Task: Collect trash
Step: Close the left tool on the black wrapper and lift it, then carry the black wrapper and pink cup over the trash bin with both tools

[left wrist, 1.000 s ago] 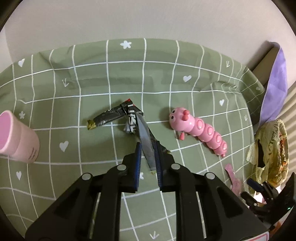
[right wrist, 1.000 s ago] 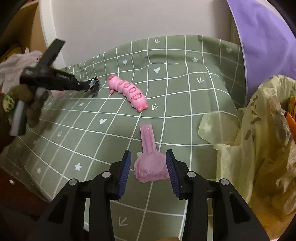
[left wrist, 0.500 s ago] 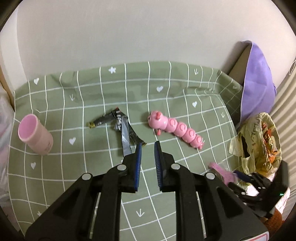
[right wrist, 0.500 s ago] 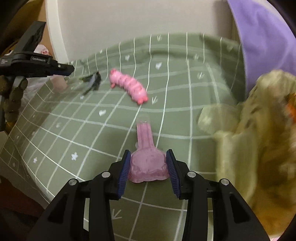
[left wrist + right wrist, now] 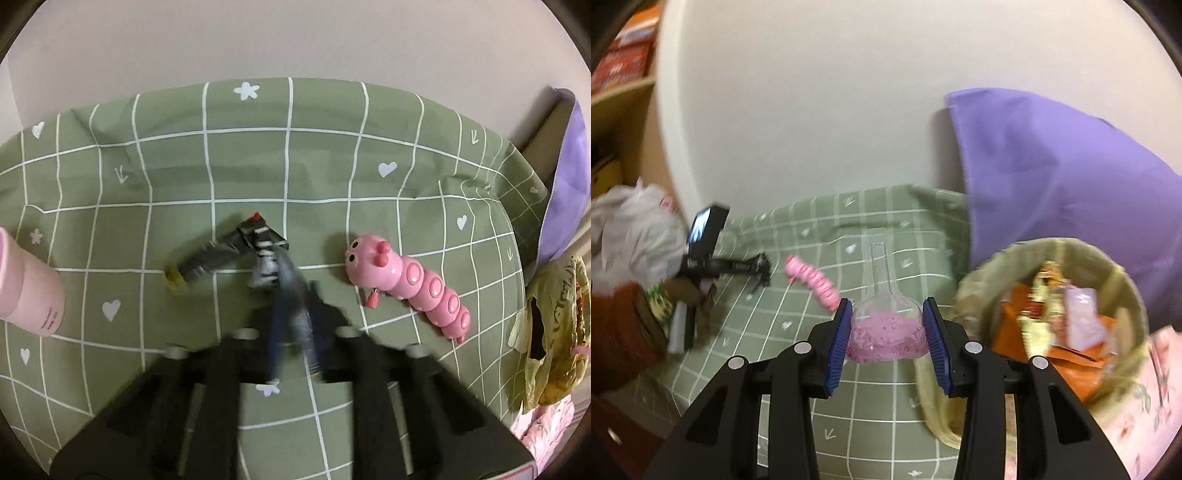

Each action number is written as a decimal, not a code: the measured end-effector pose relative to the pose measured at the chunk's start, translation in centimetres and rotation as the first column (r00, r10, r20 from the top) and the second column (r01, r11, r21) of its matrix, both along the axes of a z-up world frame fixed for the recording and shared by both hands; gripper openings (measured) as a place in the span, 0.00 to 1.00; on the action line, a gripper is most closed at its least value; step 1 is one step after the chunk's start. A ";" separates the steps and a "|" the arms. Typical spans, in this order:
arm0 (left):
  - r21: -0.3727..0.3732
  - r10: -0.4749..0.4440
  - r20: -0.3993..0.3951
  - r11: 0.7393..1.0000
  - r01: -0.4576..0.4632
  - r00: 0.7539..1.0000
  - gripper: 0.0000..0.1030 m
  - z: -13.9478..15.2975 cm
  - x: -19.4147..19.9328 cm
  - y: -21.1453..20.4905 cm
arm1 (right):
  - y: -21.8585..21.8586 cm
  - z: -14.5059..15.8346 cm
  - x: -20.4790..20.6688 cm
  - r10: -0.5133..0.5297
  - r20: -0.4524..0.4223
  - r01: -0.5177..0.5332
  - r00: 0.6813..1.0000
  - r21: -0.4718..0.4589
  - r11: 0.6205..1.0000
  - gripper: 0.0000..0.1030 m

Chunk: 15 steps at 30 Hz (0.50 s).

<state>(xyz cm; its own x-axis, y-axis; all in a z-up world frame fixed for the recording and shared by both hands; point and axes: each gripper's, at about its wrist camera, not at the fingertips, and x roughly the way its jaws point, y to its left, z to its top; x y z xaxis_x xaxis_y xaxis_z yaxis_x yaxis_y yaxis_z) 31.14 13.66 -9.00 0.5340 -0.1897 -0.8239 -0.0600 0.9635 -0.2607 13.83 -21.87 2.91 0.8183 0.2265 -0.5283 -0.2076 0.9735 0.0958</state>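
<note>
The right gripper (image 5: 886, 334) clamps the wide pink base of a clear plastic pouch (image 5: 884, 325), its narrow neck pointing away, lifted beside the yellowish trash bag (image 5: 979, 291) at the green cloth's (image 5: 258, 166) right edge. The left gripper (image 5: 291, 332), blurred, has just been closing and now pinches a crumpled grey-black wrapper (image 5: 258, 254) mid-cloth, beside a pink caterpillar toy (image 5: 406, 280).

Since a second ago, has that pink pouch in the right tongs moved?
Yes. The pink pouch, clamped in the right tongs, has lifted off the green cloth toward the trash bag.
</note>
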 end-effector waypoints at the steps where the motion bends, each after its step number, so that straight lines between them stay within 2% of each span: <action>1: -0.006 -0.006 0.014 1.000 0.007 1.000 0.01 0.3 -0.1 0.0 | -0.6 0.4 -0.4 -0.018 0.006 0.018 1.000 0.013 1.000 0.37; 5: -0.036 -0.026 0.093 0.999 0.030 0.995 0.01 3.2 -1.3 -0.5 | -3.0 2.0 -2.0 -0.055 0.053 0.055 0.997 0.013 0.998 0.37; 7: -0.021 -0.042 0.161 0.999 0.046 0.986 0.01 5.4 -2.4 -1.2 | -4.1 2.7 -2.5 -0.064 0.078 0.063 0.995 0.018 0.998 0.37; 11: -0.031 -0.043 0.229 0.998 0.052 0.973 0.01 8.2 -3.5 -2.0 | -6.5 4.4 -3.6 -0.066 0.125 0.065 0.990 0.018 0.998 0.37; 15: -0.040 -0.141 0.295 0.986 0.159 0.945 0.01 11.9 -4.8 -5.1 | -7.9 5.2 -4.5 -0.082 0.143 0.084 0.986 -0.009 0.996 0.37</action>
<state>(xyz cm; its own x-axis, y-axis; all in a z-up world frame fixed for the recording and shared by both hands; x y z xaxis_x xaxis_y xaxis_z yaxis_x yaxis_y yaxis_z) 26.34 8.55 2.88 0.7096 -0.3321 -0.6214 0.1713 0.9368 -0.3050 9.38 -29.81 8.08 0.9010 0.1478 -0.4079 -0.1366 0.9890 0.0567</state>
